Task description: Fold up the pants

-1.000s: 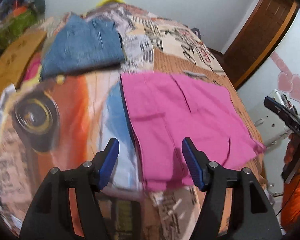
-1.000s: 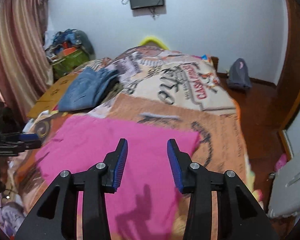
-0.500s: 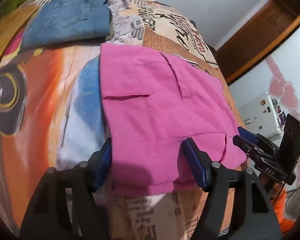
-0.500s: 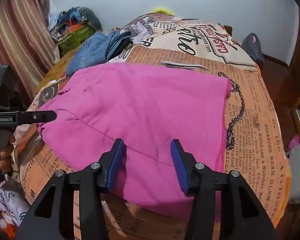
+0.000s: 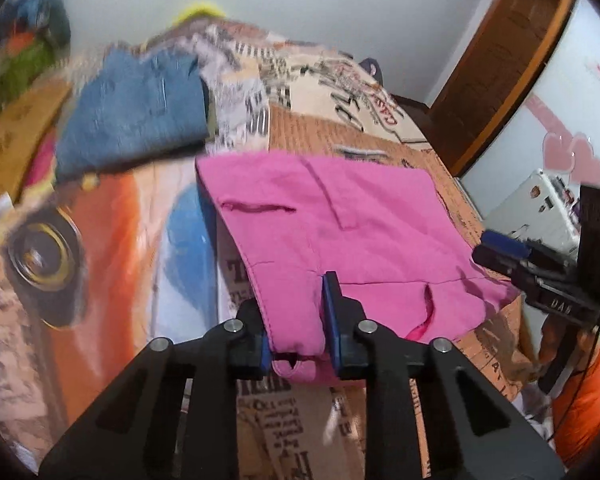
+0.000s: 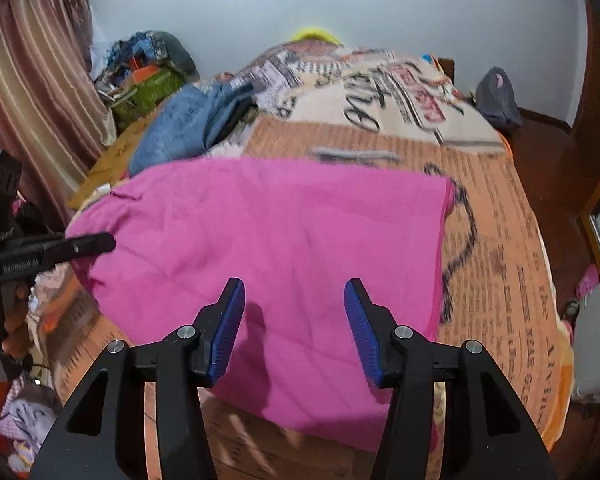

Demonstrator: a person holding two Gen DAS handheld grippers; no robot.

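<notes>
Big printed bed [image 6: 496, 216], and the pink pants [image 6: 284, 248] lie spread across its near half. Blue jeans [image 5: 136, 116] sit folded at the far left. Only the right wrist view catches the striped curtain [image 6: 32, 92] on the left; only the left wrist view shows the pants' pocket slit. The left gripper [image 5: 296, 320] has its jaws clamped on the pants' near edge. The right gripper [image 6: 294, 332] hangs over the cloth, jaws wide apart, holding nothing.

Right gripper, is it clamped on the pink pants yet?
No, the right gripper hangs open above the pink pants, its blue pads wide apart with no cloth between them.
</notes>
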